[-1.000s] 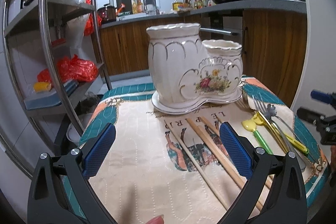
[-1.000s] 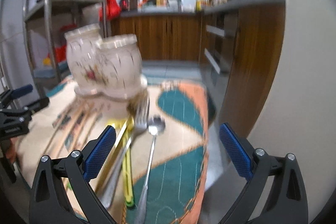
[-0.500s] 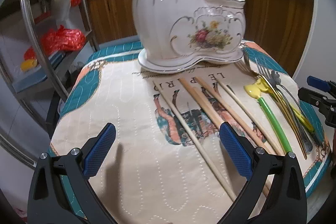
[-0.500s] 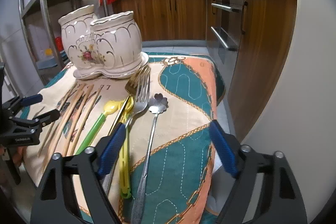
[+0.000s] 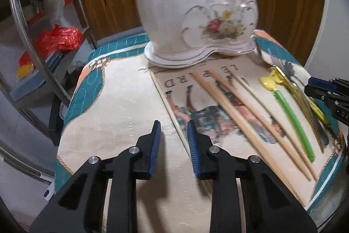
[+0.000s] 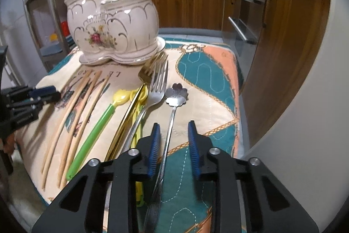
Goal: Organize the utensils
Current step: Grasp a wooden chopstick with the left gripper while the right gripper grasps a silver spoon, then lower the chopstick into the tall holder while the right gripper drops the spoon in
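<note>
Printed on the cloth (image 5: 122, 102), mid-frame below the ceramic holder (image 6: 113, 23): "LE" and "RD", letters between them covered by chopsticks. Four chopsticks (image 6: 72, 115), two forks (image 6: 158, 84), one flower-bowled spoon (image 6: 175, 95), one green-handled yellow spoon (image 6: 98, 126); a yellow handle mostly buried beneath the forks. Left gripper (image 5: 173, 132): fingers narrowly apart, astride the leftmost chopstick (image 5: 168, 102), blurred. Right gripper (image 6: 173, 134): fingers narrowly apart around the flower spoon's handle, not touching it.
</note>
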`<move>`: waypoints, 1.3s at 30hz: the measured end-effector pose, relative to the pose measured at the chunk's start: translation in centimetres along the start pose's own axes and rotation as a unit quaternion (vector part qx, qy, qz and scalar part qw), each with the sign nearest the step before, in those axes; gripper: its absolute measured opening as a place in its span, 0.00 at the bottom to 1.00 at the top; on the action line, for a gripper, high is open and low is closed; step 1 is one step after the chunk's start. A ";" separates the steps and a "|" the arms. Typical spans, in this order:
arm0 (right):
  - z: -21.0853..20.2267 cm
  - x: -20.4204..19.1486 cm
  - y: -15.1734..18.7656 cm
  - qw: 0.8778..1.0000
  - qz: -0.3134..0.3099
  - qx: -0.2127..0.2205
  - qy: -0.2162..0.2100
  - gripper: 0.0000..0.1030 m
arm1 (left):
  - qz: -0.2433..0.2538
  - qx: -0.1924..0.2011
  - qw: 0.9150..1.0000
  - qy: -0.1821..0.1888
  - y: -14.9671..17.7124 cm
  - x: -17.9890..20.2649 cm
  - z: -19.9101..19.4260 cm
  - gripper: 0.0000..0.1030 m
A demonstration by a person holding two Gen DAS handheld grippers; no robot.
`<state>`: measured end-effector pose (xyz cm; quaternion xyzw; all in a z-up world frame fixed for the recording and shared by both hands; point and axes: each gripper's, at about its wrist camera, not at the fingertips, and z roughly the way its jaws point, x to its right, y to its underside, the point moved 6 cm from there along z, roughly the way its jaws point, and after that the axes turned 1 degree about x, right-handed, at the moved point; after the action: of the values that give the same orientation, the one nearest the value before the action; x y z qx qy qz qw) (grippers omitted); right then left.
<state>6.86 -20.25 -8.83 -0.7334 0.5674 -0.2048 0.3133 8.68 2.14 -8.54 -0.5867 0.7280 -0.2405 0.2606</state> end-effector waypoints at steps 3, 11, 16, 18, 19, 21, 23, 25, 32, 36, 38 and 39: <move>0.2 -0.2 -0.3 1.000 -0.013 -0.007 0.002 0.21 | 0.004 -0.010 1.000 0.007 -0.2 -0.6 0.2 0.25; 1.1 0.0 -1.2 0.999 -0.020 -0.032 -0.028 0.17 | -0.012 -0.034 0.999 0.021 -0.6 -1.4 1.1 0.49; 1.4 0.2 -1.4 0.999 -0.009 -0.032 -0.040 0.05 | 0.019 -0.022 0.999 0.026 -1.2 -0.2 1.3 0.10; 1.2 0.3 -1.3 0.999 -0.003 -0.027 -0.046 0.04 | 0.035 -0.017 0.999 0.020 -1.4 -0.1 1.4 0.07; 1.1 0.3 -1.3 0.999 -0.001 -0.026 -0.048 0.04 | 0.039 -0.015 0.999 0.020 -1.4 0.0 1.4 0.07; 0.7 0.3 -1.3 0.999 0.000 -0.018 -0.048 0.04 | 0.041 -0.010 0.999 0.024 -1.2 -0.2 1.1 0.06; -0.1 0.2 -1.4 0.999 -0.004 -0.003 -0.040 0.03 | 0.040 -0.008 0.999 0.027 -0.9 -0.4 0.8 0.04; -0.9 0.3 -1.5 0.999 -0.004 0.010 -0.039 0.02 | 0.038 -0.002 0.999 0.026 -0.3 -0.7 0.2 0.04; -1.7 0.5 -1.7 0.998 0.019 0.029 -0.052 0.02 | 0.035 0.015 0.998 0.043 1.0 -1.0 -1.4 0.04; -0.3 0.4 -0.8 0.999 0.009 -0.005 -0.038 0.02 | 0.048 0.012 0.998 0.039 1.2 -0.8 -1.4 0.04; 0.2 0.3 -0.5 0.999 0.003 -0.029 -0.027 0.02 | 0.049 0.010 0.998 0.041 1.4 -0.6 -1.5 0.04; 0.4 0.3 -0.3 0.999 -0.001 -0.038 -0.022 0.03 | 0.049 0.006 0.998 0.044 1.5 -0.5 -1.4 0.04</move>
<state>7.46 -20.40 -8.91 -0.7494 0.5673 -0.1675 0.2974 6.78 2.98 -8.39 -0.5376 0.7653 -0.2574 0.2432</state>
